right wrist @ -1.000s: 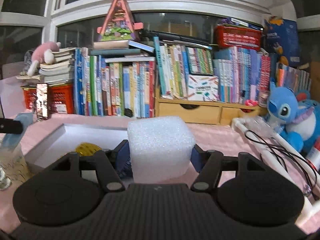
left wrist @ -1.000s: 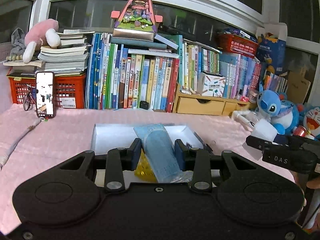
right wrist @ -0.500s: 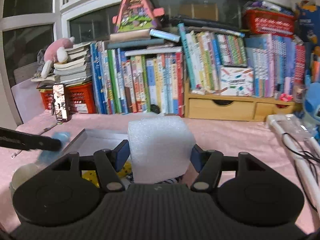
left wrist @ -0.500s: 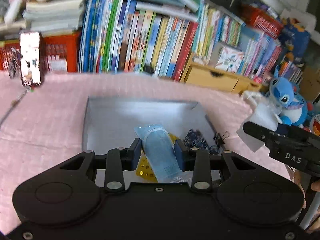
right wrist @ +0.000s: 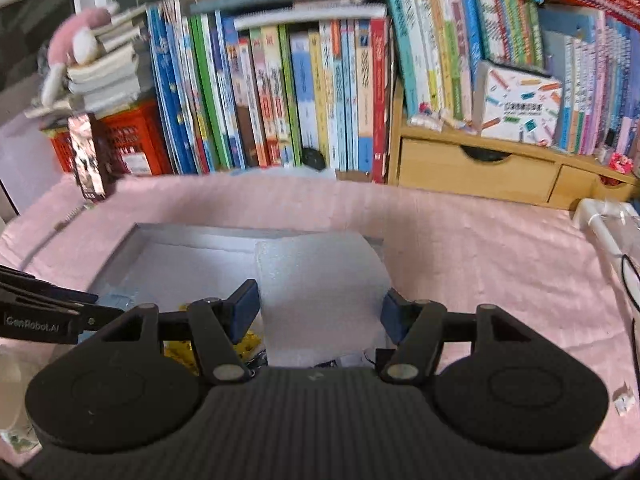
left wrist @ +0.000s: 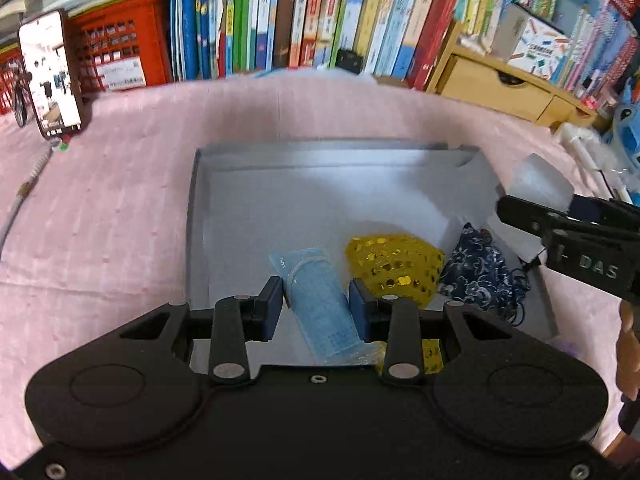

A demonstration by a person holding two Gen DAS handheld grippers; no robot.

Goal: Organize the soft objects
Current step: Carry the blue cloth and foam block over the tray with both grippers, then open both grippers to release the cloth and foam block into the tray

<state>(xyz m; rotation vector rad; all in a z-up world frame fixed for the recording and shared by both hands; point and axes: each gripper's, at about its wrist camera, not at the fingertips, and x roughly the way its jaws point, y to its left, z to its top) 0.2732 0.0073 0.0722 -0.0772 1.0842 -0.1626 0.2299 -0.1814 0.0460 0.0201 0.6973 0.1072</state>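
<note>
My left gripper (left wrist: 316, 304) is shut on a blue packet (left wrist: 316, 300) and holds it over the near part of a white open box (left wrist: 196, 216). In the box lie a yellow sequinned pouch (left wrist: 394, 264) and a dark blue patterned cloth (left wrist: 480, 276). My right gripper (right wrist: 320, 308) is shut on a white foam block (right wrist: 320, 284) above the box's (right wrist: 132, 244) right side. That gripper and its foam block (left wrist: 540, 184) show at the right of the left wrist view.
The box rests on a pink cloth-covered table (left wrist: 104, 216). A row of books (left wrist: 304, 16) and a wooden drawer unit (right wrist: 476, 168) stand behind. A phone (left wrist: 50, 76) stands at the far left before a red crate (left wrist: 120, 52). White tubing (right wrist: 604, 228) lies at the right.
Both grippers have tilted down and moved over the box with their loads. The blue packet now sits low over the box, and the foam block has come above its right side.
</note>
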